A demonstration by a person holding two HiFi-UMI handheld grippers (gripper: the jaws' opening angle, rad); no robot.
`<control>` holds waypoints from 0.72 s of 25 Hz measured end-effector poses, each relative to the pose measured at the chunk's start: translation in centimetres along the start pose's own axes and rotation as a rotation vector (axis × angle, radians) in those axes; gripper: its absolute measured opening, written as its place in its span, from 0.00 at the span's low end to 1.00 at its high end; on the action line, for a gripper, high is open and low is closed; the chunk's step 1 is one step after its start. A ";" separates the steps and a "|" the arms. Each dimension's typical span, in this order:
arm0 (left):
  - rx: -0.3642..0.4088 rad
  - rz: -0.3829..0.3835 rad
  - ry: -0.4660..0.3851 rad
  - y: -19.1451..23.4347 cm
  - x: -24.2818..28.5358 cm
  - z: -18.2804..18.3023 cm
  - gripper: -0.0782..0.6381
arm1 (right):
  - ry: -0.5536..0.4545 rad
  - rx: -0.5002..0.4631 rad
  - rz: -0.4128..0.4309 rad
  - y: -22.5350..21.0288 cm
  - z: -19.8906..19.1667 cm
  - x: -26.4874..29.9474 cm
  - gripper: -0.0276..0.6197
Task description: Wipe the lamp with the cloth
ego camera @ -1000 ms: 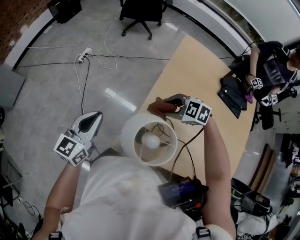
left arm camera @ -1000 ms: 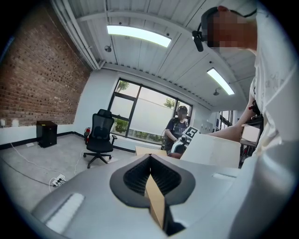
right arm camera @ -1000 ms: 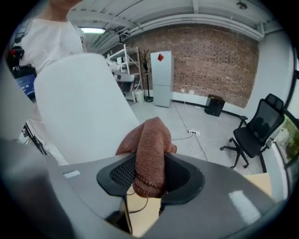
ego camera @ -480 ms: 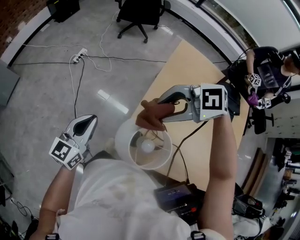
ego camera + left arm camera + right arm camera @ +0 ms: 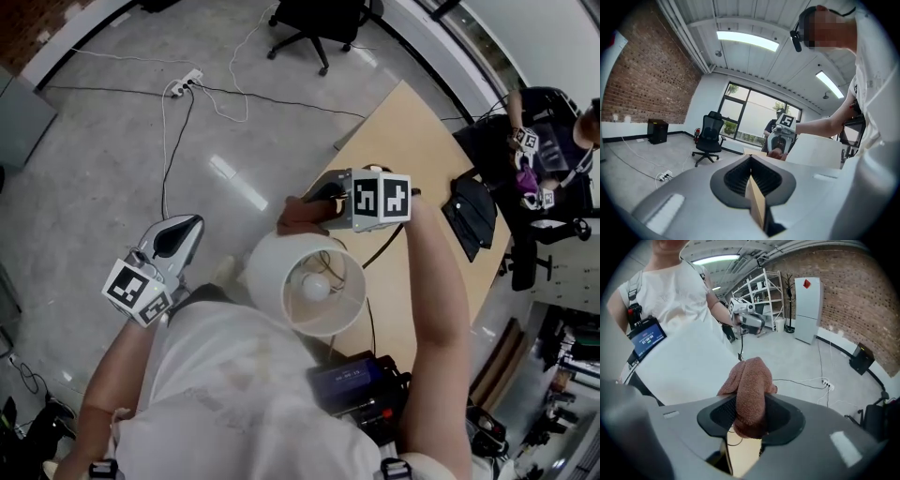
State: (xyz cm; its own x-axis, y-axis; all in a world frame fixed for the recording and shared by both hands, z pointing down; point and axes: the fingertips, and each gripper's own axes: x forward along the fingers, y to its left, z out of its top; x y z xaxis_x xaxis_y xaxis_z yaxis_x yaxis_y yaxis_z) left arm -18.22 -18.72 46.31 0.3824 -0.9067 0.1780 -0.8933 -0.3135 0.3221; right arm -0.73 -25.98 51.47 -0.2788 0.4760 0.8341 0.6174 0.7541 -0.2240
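We see the lamp (image 5: 267,272) at the end of the wooden table (image 5: 412,141) nearest the person. Its white shade opens toward the head camera, so the bulb (image 5: 317,286) shows inside and the base is hidden beneath. The right gripper (image 5: 314,208) comes at the shade from the far side, pointing steeply down. Its jaws are clamped on the cloth (image 5: 300,214), a reddish-brown terry bundle.

In the right gripper view we find the cloth pinched between the two dark pads and bulging out ahead of them. The table's pale wood shows through the gap below it. The bunched end lies at the outer wall of the shade, just under the upper rim (from above, the cloth overlaps the rim, so we read it as touching, though the cloth hides the contact itself).

The left gripper (image 5: 186,227) is well apart from the lamp, out over the grey floor at the person's left side, pointing roughly level. In its own view we see the jaws together with nothing between them. Beyond them are the shade and the right gripper.

A dark cord (image 5: 380,251) runs from under the shade across the table. On the floor we make out a black office chair (image 5: 319,19) and a power strip (image 5: 185,82) with white cable. A small screen device (image 5: 352,380) hangs on the person's chest, and a second person (image 5: 553,122) is at the table's far side.
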 end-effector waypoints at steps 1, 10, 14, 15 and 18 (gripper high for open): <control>-0.003 0.006 0.002 0.1 -0.3 -0.1 0.11 | 0.019 -0.004 -0.009 -0.4 -0.5 0.7 0.32; -0.031 0.029 0.000 1.4 -3.4 -0.6 0.11 | 0.046 -0.024 -0.197 -3.7 0.0 1.7 0.31; -0.023 0.035 -0.006 1.3 -3.7 0.3 0.11 | -0.040 -0.027 -0.205 -2.6 3.3 -2.9 0.31; -0.023 0.037 -0.010 1.2 -3.5 0.4 0.11 | -0.052 -0.029 -0.191 -2.0 4.0 -4.1 0.31; -0.026 0.034 -0.021 0.8 -3.5 0.1 0.11 | -0.081 -0.041 -0.139 0.4 6.5 -7.0 0.31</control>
State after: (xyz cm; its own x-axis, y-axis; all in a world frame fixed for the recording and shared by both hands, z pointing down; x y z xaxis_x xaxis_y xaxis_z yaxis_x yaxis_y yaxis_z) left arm -20.29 -15.82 45.82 0.3469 -0.9225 0.1694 -0.8989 -0.2755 0.3406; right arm -3.28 -26.04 42.30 -0.4214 0.4045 0.8117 0.5979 0.7969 -0.0867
